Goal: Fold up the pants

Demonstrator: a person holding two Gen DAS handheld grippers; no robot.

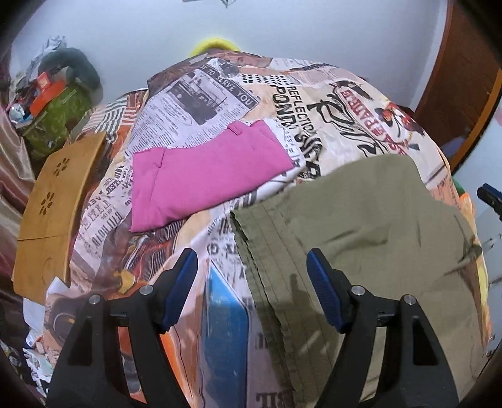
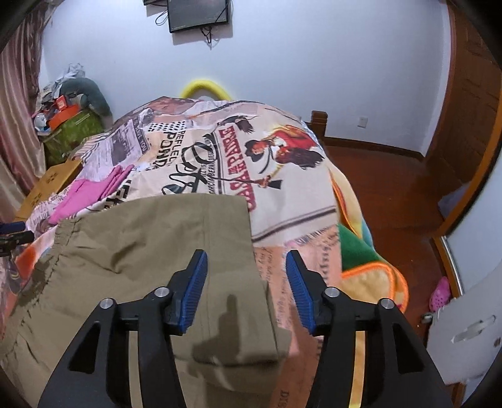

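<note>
Pale walls closed the room behind a bed [image 1: 339,103] covered with a newspaper-print spread, and a screen [image 2: 198,14] hung on the wall far ahead of the right gripper [image 2: 246,262]. Both grippers hovered over the spread with their jaws wide apart and nothing between the blue pads. Olive pants [image 1: 370,226] lay folded on the spread, directly below and ahead of the left gripper [image 1: 252,262], their stacked edge running between its fingers and the cloth passing under its right finger. In the right wrist view the same pants [image 2: 150,244] lay under the left finger and to the left, while the right finger stood over bare spread. A folded pink garment [image 1: 204,175] rested ahead and to the left of the left gripper, near the pants but apart from them. Farther left stood a wooden board [image 1: 53,213], and beyond it a cluttered green box [image 1: 59,119]. To the right of the right gripper, wood floor [image 2: 392,182] showed, with a pink shoe [image 2: 440,293] on it.
</note>
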